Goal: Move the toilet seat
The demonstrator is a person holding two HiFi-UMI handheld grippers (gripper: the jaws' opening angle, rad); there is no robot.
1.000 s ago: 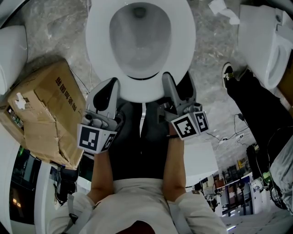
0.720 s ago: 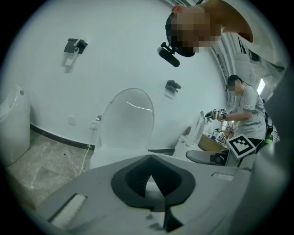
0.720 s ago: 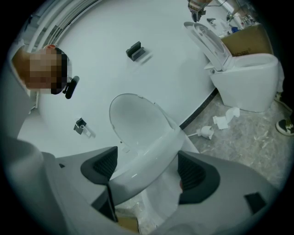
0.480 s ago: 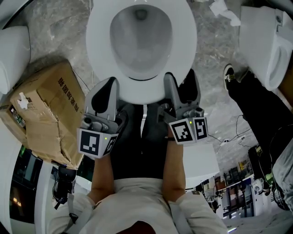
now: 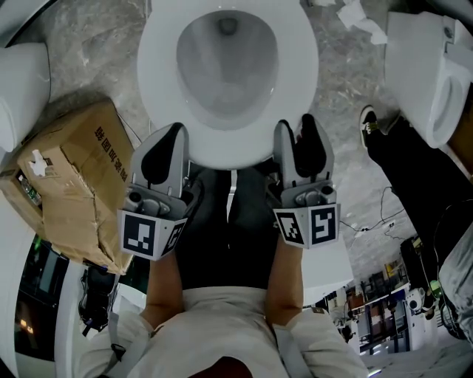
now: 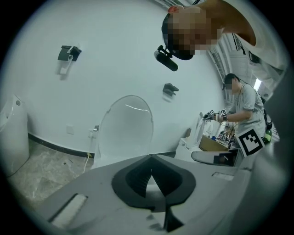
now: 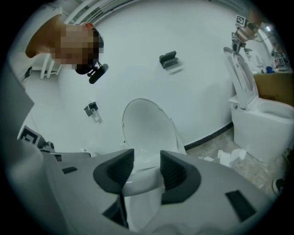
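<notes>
The white toilet seat lies down on the bowl, and the lid stands upright behind it. My left gripper is at the seat's front left edge, shut with nothing between its pads. At the front right edge sits my right gripper. Its jaws are closing, and the seat's front rim shows in the gap between them. I cannot see the pads pressing on the rim.
A torn cardboard box lies on the floor at the left. A second toilet stands at the right, with paper scraps and another person's dark leg and shoe near it. A white fixture is at the far left.
The right gripper has slid right and forward along the seat's front edge, and its jaws have narrowed. The left gripper has drifted slightly left and back.
</notes>
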